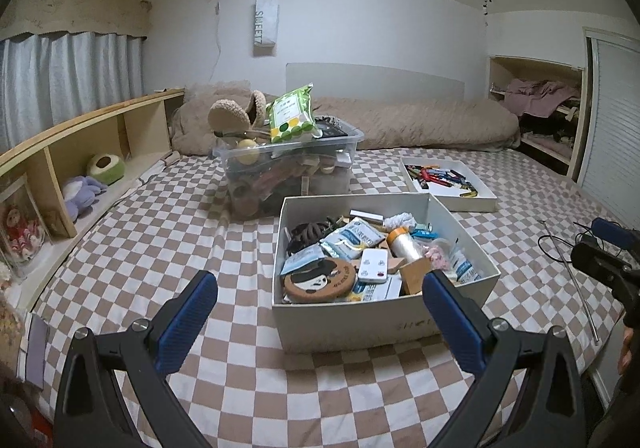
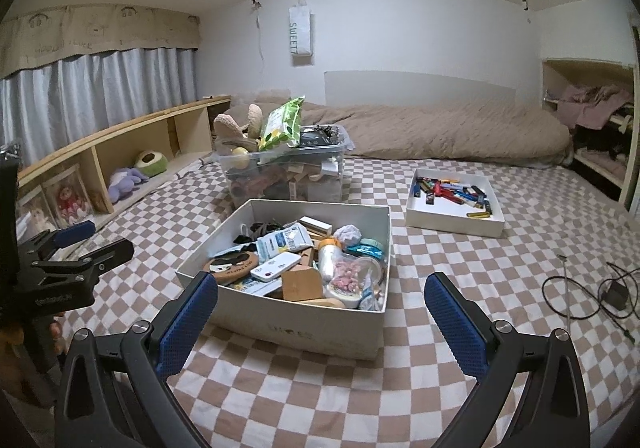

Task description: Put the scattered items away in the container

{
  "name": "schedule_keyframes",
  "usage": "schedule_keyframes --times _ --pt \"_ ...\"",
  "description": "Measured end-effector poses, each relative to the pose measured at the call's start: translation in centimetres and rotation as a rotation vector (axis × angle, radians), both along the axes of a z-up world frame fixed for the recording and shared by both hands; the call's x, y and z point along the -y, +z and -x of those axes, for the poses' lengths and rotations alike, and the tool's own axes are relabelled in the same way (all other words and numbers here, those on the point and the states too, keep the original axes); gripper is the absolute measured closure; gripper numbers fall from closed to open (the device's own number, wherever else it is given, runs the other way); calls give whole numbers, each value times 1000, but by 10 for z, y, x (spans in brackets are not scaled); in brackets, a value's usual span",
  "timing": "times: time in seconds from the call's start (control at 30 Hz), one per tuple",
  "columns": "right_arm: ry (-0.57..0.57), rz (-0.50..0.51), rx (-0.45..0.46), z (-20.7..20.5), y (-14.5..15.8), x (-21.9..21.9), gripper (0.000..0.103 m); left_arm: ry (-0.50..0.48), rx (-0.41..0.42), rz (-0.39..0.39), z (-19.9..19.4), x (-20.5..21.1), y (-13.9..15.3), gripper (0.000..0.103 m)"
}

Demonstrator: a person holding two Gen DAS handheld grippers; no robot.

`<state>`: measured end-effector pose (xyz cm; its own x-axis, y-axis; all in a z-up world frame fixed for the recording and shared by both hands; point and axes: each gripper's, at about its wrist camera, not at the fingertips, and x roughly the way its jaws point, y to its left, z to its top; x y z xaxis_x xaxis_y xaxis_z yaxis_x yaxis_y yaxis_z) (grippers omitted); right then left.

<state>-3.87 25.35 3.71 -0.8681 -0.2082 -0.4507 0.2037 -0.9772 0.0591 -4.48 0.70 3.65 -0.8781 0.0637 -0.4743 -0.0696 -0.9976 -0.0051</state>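
Note:
A white cardboard box [image 1: 352, 322] [image 2: 304, 332] sits on the checkered bedspread, packed with small items: a round cork coaster [image 1: 320, 280], a white remote [image 1: 373, 266], sachets, a tape roll and a wooden block [image 2: 302, 284]. My left gripper [image 1: 320, 312] hovers just in front of the box, open, with nothing between its blue pads. My right gripper [image 2: 322, 314] is open too, at the box's near right corner, holding nothing. Each gripper shows at the edge of the other's view.
A clear plastic bin [image 1: 288, 167] heaped with slippers and a green packet stands behind the box. A shallow white tray [image 2: 454, 213] holds several lighters and pens. A black cable and charger [image 2: 612, 296] with a thin metal rod lie right. Wooden shelf [image 1: 80, 151] at left.

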Motion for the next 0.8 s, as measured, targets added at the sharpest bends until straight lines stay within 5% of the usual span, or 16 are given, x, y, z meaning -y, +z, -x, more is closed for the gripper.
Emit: schedule_keyframes --times 0.8 --pt "-26 -30 -16 -8 -12 1 0 -30 14 7 -10 -3 -12 0"
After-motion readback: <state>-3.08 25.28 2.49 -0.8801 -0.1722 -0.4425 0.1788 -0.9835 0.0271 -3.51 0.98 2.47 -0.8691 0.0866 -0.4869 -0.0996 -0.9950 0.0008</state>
